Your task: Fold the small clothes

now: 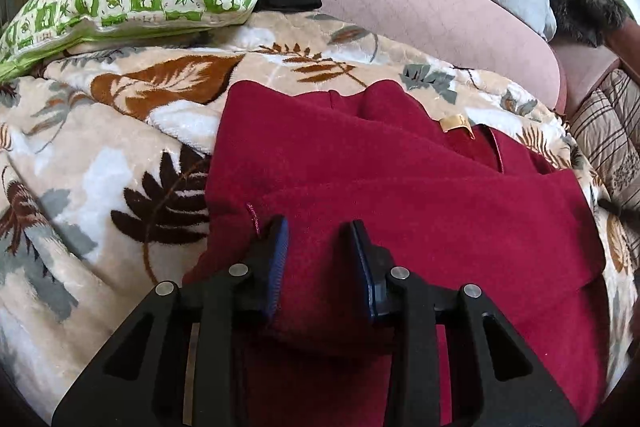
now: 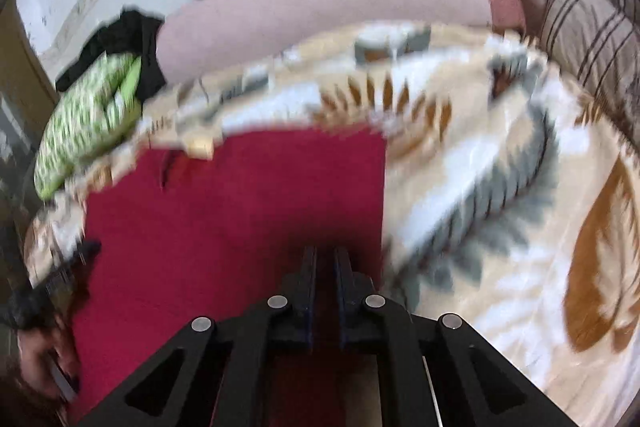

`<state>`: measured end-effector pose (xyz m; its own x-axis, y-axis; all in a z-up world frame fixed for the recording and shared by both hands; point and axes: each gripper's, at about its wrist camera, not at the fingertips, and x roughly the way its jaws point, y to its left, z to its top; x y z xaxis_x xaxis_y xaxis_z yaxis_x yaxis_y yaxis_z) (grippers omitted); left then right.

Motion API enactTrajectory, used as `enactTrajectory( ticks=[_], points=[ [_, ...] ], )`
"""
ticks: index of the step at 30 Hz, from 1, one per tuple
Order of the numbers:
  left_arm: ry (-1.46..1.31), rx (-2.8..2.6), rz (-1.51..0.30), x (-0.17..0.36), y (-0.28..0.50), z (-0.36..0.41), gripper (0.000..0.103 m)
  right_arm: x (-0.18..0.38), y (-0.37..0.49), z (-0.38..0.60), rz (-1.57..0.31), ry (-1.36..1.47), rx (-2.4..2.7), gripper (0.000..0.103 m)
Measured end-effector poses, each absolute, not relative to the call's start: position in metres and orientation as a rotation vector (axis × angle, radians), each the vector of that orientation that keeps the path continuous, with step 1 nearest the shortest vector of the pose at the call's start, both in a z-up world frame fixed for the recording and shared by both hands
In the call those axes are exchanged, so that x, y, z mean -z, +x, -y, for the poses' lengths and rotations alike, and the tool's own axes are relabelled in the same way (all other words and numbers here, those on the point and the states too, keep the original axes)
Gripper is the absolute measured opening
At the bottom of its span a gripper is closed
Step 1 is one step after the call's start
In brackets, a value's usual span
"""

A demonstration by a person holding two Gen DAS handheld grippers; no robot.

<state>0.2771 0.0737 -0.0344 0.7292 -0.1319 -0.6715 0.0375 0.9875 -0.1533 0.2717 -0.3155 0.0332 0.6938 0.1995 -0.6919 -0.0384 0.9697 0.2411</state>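
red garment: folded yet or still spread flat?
Partly folded. The red garment lies in overlapping layers on the leaf-print blanket, and the left gripper straddles a raised fold of it.

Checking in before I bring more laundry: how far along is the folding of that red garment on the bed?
Partly done. The red fleece garment already lies in overlapping layers on the leaf-print blanket. In hand: the left claw sits open over a raised fold; the right claw looks nearly closed at the garment's near edge, though that view is blurred. Left: the collar end with the tan label remains uneven.
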Motion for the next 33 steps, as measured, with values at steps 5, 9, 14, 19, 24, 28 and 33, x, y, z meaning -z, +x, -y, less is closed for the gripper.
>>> enactTrajectory(
  ticks=[5, 9, 14, 19, 24, 28, 33],
  points=[
    [-0.040, 0.045, -0.729, 0.038, 0.276, -0.059, 0.031, -0.021, 0.333, 0.293, -0.890, 0.160, -0.063, 0.008],
    [-0.026, 0.039, -0.719, 0.040, 0.276, -0.058, 0.031, 0.013, 0.336, 0.292, -0.846, 0.134, -0.047, 0.007],
    [-0.012, 0.032, -0.708, 0.041, 0.276, -0.056, 0.031, 0.017, 0.330, 0.298, -0.800, 0.162, -0.066, 0.007],
    [-0.014, 0.035, -0.705, 0.042, 0.277, -0.056, 0.031, 0.019, 0.329, 0.291, -0.783, 0.117, -0.042, 0.007],
    [-0.018, 0.038, -0.702, 0.042, 0.277, -0.056, 0.031, 0.018, 0.325, 0.280, -0.760, 0.038, 0.002, 0.007],
    [-0.015, 0.036, -0.698, 0.042, 0.277, -0.057, 0.031, 0.018, 0.324, 0.286, -0.752, 0.069, -0.013, 0.008],
    [-0.010, 0.034, -0.697, 0.043, 0.278, -0.057, 0.032, 0.018, 0.324, 0.287, -0.760, 0.078, -0.019, 0.008]
  ],
)
